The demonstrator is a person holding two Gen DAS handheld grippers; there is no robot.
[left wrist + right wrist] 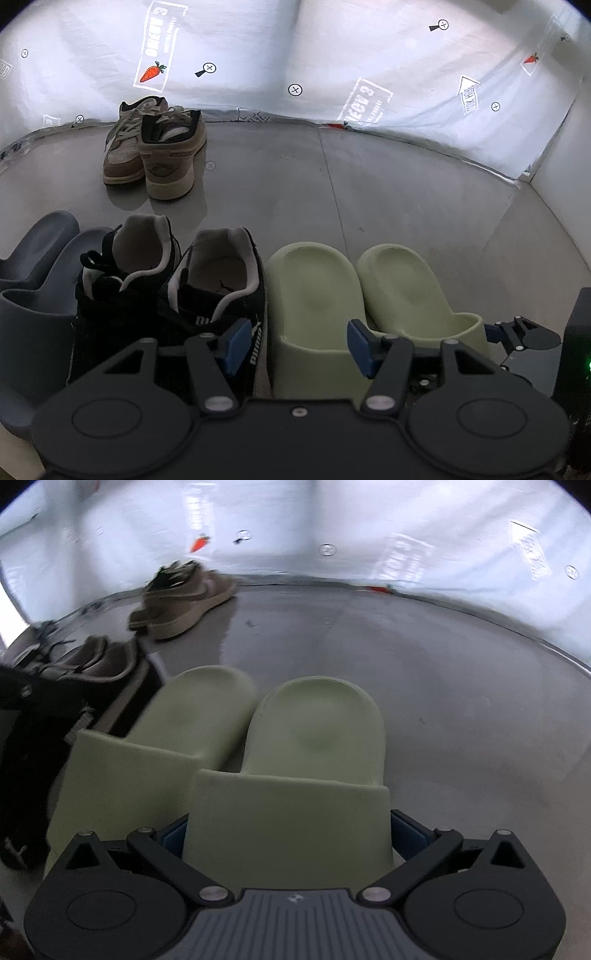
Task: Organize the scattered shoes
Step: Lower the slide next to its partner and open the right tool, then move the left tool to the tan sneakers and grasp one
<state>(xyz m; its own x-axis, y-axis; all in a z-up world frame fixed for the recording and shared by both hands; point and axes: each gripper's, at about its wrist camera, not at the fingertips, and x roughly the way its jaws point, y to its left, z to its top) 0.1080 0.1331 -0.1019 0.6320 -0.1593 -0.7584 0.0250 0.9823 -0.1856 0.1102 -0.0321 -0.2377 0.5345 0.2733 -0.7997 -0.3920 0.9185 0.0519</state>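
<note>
Clearly right tongs (288,834) pinching the outer green slipper (314,746) could nudge its mate (155,760); left tongs (295,343) spread, empty.

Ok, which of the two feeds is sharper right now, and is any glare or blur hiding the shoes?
Left wrist view: sharp; the tan sneakers and green slides read cleanly, with a soft sheen on the floor and fisheye bending at the edges. Right wrist view: motion-blurred, the tan sneakers smeared, a bright streak of glare on the floor beside them; the right gripper straddles a green slide.
</note>
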